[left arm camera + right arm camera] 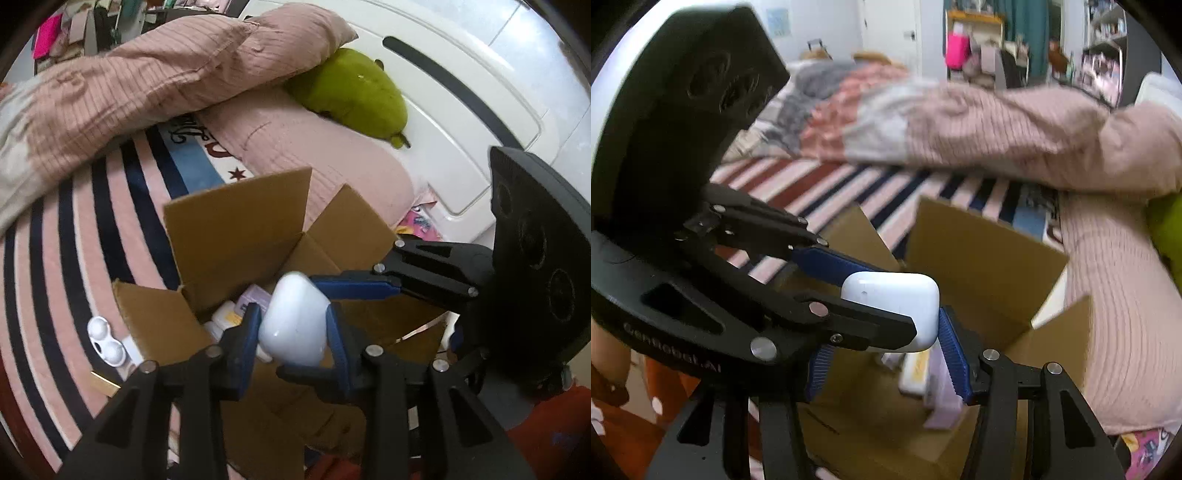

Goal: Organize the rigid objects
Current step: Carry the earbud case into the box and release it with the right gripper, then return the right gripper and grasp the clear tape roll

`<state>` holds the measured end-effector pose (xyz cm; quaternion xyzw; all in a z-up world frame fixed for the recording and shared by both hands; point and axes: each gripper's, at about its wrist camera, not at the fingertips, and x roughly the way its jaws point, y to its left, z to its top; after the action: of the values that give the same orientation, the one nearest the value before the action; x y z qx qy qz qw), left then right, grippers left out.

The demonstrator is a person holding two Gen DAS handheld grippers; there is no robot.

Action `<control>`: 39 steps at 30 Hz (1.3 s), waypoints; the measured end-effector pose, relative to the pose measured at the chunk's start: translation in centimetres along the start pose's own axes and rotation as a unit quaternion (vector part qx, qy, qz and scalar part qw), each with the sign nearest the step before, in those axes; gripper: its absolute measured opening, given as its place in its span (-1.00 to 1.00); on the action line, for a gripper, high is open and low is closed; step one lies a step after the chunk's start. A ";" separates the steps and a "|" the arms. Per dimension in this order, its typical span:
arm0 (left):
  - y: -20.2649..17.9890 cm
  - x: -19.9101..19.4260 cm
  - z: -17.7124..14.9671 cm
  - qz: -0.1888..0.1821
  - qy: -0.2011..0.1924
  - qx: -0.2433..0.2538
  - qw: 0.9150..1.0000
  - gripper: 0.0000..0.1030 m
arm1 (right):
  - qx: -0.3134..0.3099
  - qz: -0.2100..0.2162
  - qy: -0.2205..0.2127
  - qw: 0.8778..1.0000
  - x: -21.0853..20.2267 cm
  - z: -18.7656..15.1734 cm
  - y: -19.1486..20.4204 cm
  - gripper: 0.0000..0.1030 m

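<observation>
A white earbud case (293, 323) is held above an open cardboard box (236, 229) on a striped bed. My left gripper (293, 330) is shut on the case, its blue pads on both sides. In the right wrist view the case (894, 302) sits between the left gripper's fingers (849, 325), which cross in front. My right gripper (886, 365) stands open just below and around the case, over the box (986, 251). Inside the box lie a pale purple item (942, 402) and a white and yellow item (916, 373).
A white contact lens case (105, 341) lies on the striped blanket (55, 258) left of the box. A pink duvet (147, 81), a pink pillow (314, 162) and a green plush toy (354, 92) lie behind the box. A white headboard (461, 110) is at the right.
</observation>
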<state>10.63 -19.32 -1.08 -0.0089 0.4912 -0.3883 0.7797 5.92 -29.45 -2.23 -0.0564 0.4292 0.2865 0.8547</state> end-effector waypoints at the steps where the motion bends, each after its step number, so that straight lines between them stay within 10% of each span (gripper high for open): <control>1: -0.1 0.1 0.0 0.004 0.004 0.001 1.000 -0.37 | 0.005 0.004 0.010 1.000 0.3 -0.1 -0.4 -0.04; 15: 1.4 -6.0 -2.1 0.052 -0.060 -0.029 0.996 0.24 | 0.027 0.023 0.044 0.998 0.1 0.0 -0.6 0.08; 29: 10.6 -17.2 -14.6 0.210 -0.161 -0.136 0.955 0.43 | -0.052 0.112 -0.039 0.992 0.7 4.5 13.0 0.09; 39: 14.4 -15.6 -20.6 0.221 -0.144 -0.177 0.948 0.43 | -0.022 0.098 0.037 0.994 9.7 -0.2 17.7 0.41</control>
<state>-0.09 7.88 -5.56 -0.0939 0.4238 -0.1072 0.8945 0.84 -10.56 -7.16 -0.0436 0.4574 0.3763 0.8045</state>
